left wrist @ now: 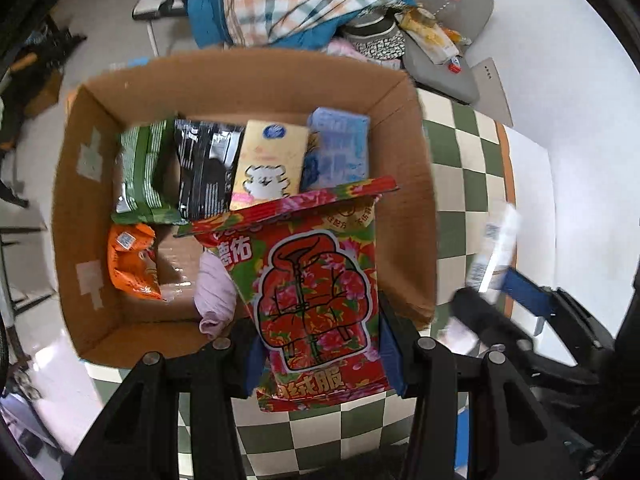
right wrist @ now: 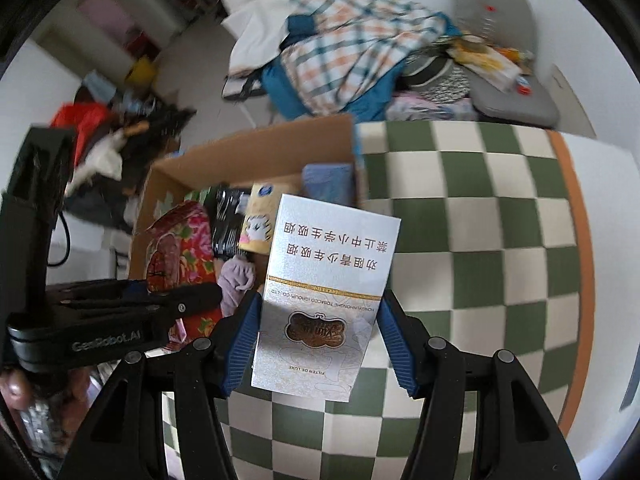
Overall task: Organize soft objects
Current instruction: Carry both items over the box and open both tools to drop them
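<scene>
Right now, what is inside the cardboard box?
The cardboard box holds a green pack, black pack, yellow tiger pack, blue pack, orange pouch and pink cloth. The held red floral packet covers the near right part.

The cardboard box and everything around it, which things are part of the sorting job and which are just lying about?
Part of the job:
- cardboard box
- red floral packet, held in the left gripper
- white carton, held in the right gripper
- packs already in the box, such as the orange packet

Just lying about:
- plaid cloth pile
- grey cushion
- checkered tablecloth
</scene>
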{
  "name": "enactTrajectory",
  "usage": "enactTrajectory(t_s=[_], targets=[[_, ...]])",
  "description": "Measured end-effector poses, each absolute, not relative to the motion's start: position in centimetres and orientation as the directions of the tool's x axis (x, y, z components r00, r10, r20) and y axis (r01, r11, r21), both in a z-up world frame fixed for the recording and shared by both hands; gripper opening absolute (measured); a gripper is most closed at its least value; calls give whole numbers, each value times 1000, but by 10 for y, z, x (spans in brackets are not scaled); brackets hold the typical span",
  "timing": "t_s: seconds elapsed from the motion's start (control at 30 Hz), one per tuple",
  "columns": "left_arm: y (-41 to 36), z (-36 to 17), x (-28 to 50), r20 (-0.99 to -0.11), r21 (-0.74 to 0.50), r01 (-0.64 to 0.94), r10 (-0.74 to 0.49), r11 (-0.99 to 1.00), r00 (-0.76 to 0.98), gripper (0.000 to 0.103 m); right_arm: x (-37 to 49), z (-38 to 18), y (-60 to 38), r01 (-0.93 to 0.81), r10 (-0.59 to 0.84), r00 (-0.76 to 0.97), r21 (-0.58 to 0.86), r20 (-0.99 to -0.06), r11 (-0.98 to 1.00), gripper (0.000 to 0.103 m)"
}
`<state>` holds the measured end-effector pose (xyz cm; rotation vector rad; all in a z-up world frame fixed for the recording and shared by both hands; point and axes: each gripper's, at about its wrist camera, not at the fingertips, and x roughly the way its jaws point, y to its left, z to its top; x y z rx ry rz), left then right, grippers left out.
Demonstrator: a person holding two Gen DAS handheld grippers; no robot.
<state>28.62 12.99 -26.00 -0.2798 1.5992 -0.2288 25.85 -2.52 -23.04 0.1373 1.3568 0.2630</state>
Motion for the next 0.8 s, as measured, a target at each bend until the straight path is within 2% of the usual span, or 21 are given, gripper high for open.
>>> enactTrajectory(t_s=[0.33, 0.6, 0.67, 0.73, 0.8], targets=[[142, -316, 296, -894, -412, -89, -421, 907, -151, 45, 286, -290, 1, -120, 246, 109, 233, -963, 965, 62], [152, -319, 301, -885, -425, -147, -444, 893, -142, 46, 291, -312, 1, -90, 249, 51, 244, -967, 966, 63], [154, -314, 302, -896, -409, -142, -426, 902, -128, 52, 291, -313, -1, -76, 244, 55, 239, -968, 968, 68], [159, -307, 302, -912, -382, -129, -395, 915, -108, 57, 290, -311, -2, -79, 228, 61, 223, -972, 972, 81], [163, -300, 301, -924, -361, -117, -372, 925, -91, 60, 289, -308, -2, -84, 209, 66, 203, -976, 976, 81]])
